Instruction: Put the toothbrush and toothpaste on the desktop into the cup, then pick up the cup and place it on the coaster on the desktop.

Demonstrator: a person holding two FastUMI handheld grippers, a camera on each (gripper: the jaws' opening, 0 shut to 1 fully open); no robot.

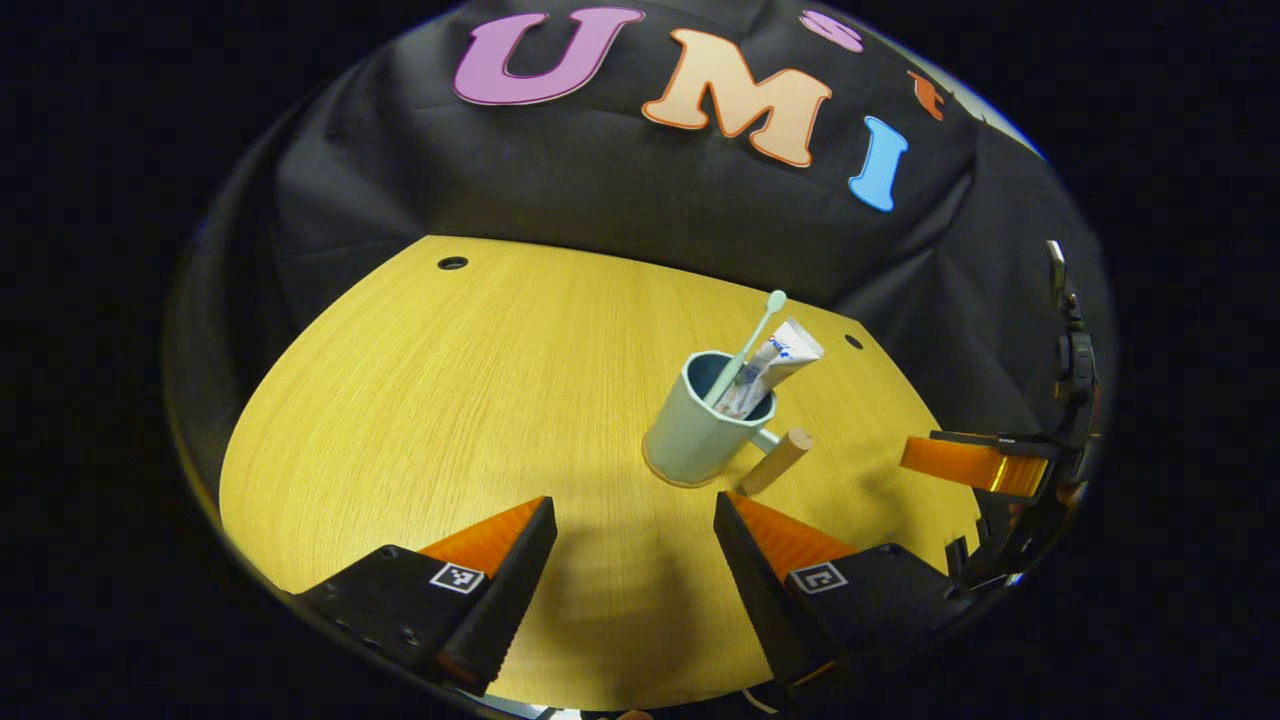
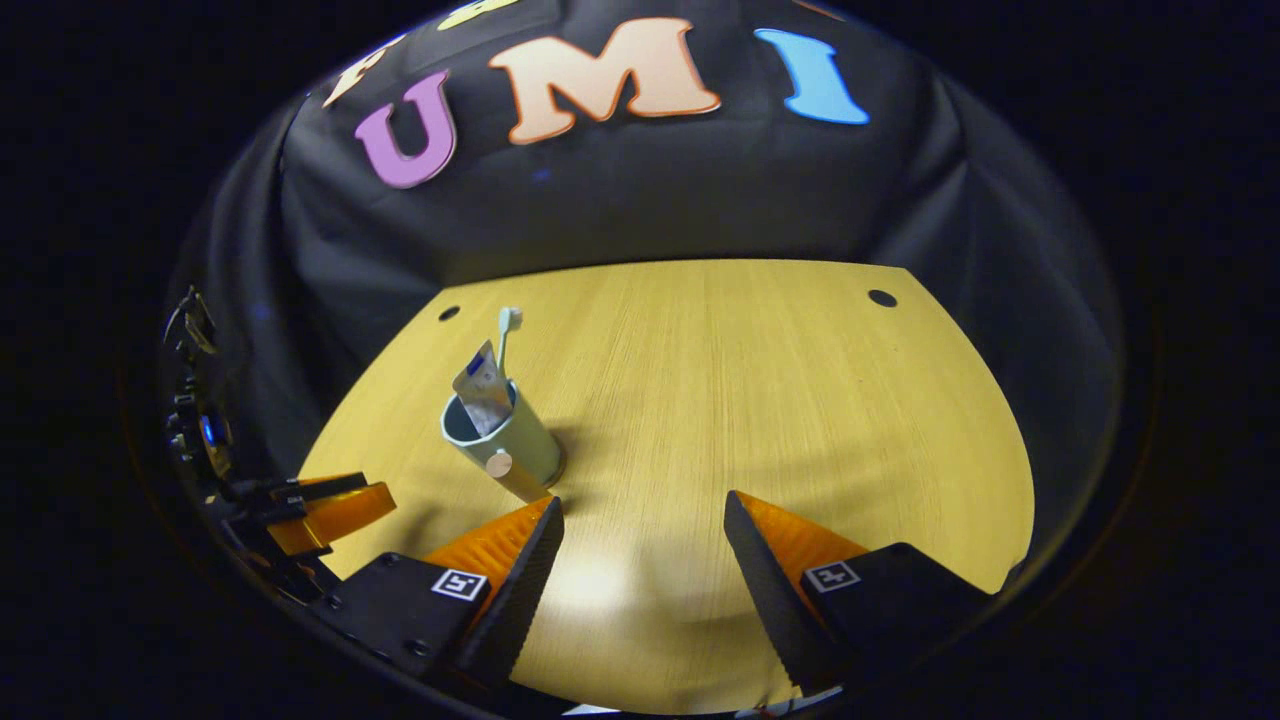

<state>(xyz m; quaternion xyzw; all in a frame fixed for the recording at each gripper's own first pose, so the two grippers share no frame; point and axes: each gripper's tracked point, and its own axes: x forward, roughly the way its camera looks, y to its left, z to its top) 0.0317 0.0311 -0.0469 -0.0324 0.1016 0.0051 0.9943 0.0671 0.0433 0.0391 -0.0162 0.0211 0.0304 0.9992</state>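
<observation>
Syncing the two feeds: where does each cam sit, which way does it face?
Left gripper view: rides the left gripper, looks across the desk at the cup; own open fingers at bottom, right gripper at its right edge.
Right gripper view: rides the right gripper, faces the desk; own open fingers at bottom, left gripper at its left edge.
Shared: cup, toothbrush, toothpaste, desk.

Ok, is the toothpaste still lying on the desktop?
No, the toothpaste tube stands inside the mug beside the toothbrush.
</observation>
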